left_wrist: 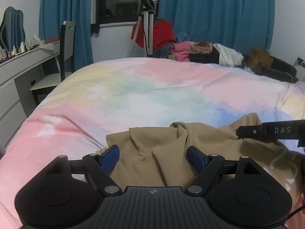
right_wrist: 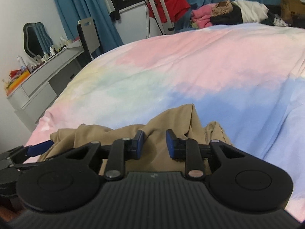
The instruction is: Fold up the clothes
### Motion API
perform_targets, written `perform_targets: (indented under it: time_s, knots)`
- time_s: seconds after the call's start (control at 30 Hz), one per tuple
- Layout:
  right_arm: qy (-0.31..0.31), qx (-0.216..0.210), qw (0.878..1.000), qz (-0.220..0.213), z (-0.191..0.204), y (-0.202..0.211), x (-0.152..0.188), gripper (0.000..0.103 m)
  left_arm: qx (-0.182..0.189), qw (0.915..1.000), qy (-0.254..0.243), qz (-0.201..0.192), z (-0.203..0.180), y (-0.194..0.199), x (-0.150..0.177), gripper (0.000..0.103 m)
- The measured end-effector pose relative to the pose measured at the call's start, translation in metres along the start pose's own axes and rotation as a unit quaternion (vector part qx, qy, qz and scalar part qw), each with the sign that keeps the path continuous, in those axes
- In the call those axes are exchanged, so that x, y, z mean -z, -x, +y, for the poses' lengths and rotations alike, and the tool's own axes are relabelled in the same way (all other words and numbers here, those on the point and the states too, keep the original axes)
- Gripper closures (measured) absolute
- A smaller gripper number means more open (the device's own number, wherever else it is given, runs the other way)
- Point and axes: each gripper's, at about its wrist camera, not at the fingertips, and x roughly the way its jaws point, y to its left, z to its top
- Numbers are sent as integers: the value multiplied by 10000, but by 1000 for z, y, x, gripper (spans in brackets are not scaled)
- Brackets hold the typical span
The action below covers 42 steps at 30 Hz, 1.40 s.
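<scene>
A: What can go wrong from here?

B: The garment lies crumpled on the bed, with several layers under both tools. If a jaw closes on a thick ridge, it can catch two layers together, and then the fold will come out crooked. Also, if one hand pulls before the other has a grip, I think the cloth will only drag over the bed.

A: How do the jaws stand?

B: The left gripper is wide open. The garment lies between its jaws and below them, and the pads press on nothing. The right gripper is only narrowly open, with a raised fold in the gap. Its pads seem not to pinch the fold, but the view is blurred there, so I am not fully sure.

A: And the garment itself?

B: Directly before both jaws, on the near part of the bed.
</scene>
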Motion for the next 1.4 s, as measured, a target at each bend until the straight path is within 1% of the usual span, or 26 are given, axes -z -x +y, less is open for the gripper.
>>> perform_targets:
  time_s: [0.07, 0.17, 0.27, 0.37, 0.47, 0.57, 0.73, 0.83, 0.9, 0.97, 1.1, 1.17, 1.2, 1.27, 1.3, 1.37, 1.4]
  knots:
    - [10, 4, 10000, 22, 4, 12, -2, 72, -3, 10000, 36, -36, -1, 9, -1, 23]
    - [104, -40, 9999, 19, 8, 36, -1, 72, 55, 9998, 75, -147, -3, 34, -1, 22]
    - [260, -49, 9996, 36, 13, 56, 10, 72, 122, 9997, -29, -193, -10, 57, 3, 22]
    - [419, 9, 9990, 126, 19, 65, 22, 71, 109, 9995, -268, 105, -20, 62, 11, 22]
    - [640, 169, 9974, 277, 25, 56, 29, 71, 70, 9976, -305, 622, -25, 47, 22, 23]
    - [710, 259, 9961, 459, 27, 43, 33, 71, 101, 9970, -265, 714, -22, 36, 24, 21]
    - [737, 301, 9957, 471, 26, 41, 36, 71, 127, 9977, -155, 655, -17, 41, 25, 21]
    - [706, 286, 9960, 468, 26, 42, 38, 71, 120, 9978, 48, 644, -13, 59, 28, 21]
    - [680, 277, 9962, 466, 25, 43, 38, 71, 273, 9970, 312, 648, -10, 77, 29, 21]
    - [639, 264, 9965, 465, 24, 44, 38, 71, 495, 9939, 577, 805, -8, 91, 33, 20]
    - [531, 230, 9972, 468, 22, 45, 37, 71, 955, 9833, 1121, 1072, -4, 101, 45, 20]
    - [482, 221, 9975, 467, 22, 45, 37, 71, 1153, 9745, 1448, 1270, 0, 90, 49, 20]
    - [463, 216, 9976, 463, 21, 46, 37, 71, 1206, 9684, 1713, 1351, 5, 82, 51, 20]
    - [407, 199, 9981, 429, 20, 46, 38, 72, 1301, 9537, 2257, 1506, 16, 65, 57, 20]
    - [362, 184, 9983, 409, 18, 46, 38, 73, 1341, 9448, 2545, 1568, 24, 57, 60, 20]
    - [226, 138, 9989, 385, 14, 45, 38, 74, 1539, 9208, 3208, 1596, 39, 45, 69, 20]
    - [144, 117, 9991, 375, 12, 44, 38, 74, 1623, 9105, 3462, 1575, 45, 44, 71, 17]
